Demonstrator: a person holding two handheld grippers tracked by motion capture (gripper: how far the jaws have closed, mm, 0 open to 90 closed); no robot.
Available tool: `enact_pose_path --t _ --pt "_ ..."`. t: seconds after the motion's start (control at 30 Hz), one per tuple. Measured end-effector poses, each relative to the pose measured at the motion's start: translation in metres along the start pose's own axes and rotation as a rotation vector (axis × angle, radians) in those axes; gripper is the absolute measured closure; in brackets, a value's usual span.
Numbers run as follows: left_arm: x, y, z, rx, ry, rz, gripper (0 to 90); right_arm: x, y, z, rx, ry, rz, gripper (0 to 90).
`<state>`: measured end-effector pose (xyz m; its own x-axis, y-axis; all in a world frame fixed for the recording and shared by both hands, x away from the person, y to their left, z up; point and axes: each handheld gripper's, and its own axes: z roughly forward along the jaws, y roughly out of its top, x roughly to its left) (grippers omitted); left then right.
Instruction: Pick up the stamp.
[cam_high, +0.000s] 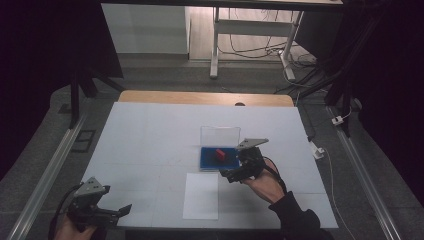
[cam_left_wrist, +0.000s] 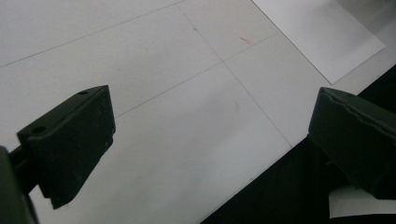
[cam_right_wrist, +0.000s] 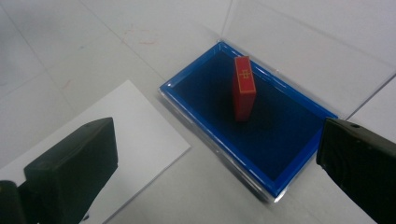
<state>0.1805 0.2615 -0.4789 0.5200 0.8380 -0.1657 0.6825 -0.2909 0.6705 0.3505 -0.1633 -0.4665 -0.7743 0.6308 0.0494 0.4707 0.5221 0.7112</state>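
A small red block (cam_right_wrist: 243, 87) with gold markings stands upright in a shallow blue-lined case (cam_right_wrist: 280, 140), whose clear lid (cam_high: 220, 134) is swung open behind it. In the high view the red block (cam_high: 220, 154) sits in the case (cam_high: 207, 159) at the table's centre right. My right gripper (cam_high: 235, 169) hovers just right of and in front of the case, jaws open and empty, held by a hand in a dark sleeve. My left gripper (cam_high: 112, 212) is at the near left table edge, open with nothing between its jaws. A white paper sheet (cam_high: 201, 195) lies in front of the case.
The white table top (cam_high: 150, 145) has faint grid lines. A wooden strip (cam_high: 205, 97) runs along its far edge. Metal rails (cam_high: 50, 170) flank the table. Desk legs and cables (cam_high: 260, 50) stand on the floor beyond.
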Motion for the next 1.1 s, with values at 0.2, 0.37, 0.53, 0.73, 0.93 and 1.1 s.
enact_pose_path --t 0.2,0.37,0.53,0.73,0.93,1.1 --pt "0.000 0.000 0.000 0.000 -0.001 0.001 1.2 -0.003 0.006 0.011 0.017 -0.012 -0.004 0.0" --pt "0.000 0.000 0.000 0.000 0.000 -0.001 1.2 -0.005 0.012 0.022 0.023 -0.026 -0.023 0.0" --pt "0.000 0.000 0.000 0.001 0.001 -0.001 1.1 -0.007 0.014 0.034 0.037 -0.037 -0.029 0.0" --pt "0.000 0.000 0.000 0.001 0.000 0.000 1.2 -0.011 0.017 0.045 0.056 -0.060 -0.034 4.1" --pt "0.000 0.000 0.000 0.002 -0.003 -0.001 1.2 -0.015 0.020 0.050 0.067 -0.051 -0.049 26.7" --pt "0.000 0.000 0.001 0.004 -0.001 0.002 1.2 -0.017 0.022 0.052 0.082 -0.035 -0.047 46.8"
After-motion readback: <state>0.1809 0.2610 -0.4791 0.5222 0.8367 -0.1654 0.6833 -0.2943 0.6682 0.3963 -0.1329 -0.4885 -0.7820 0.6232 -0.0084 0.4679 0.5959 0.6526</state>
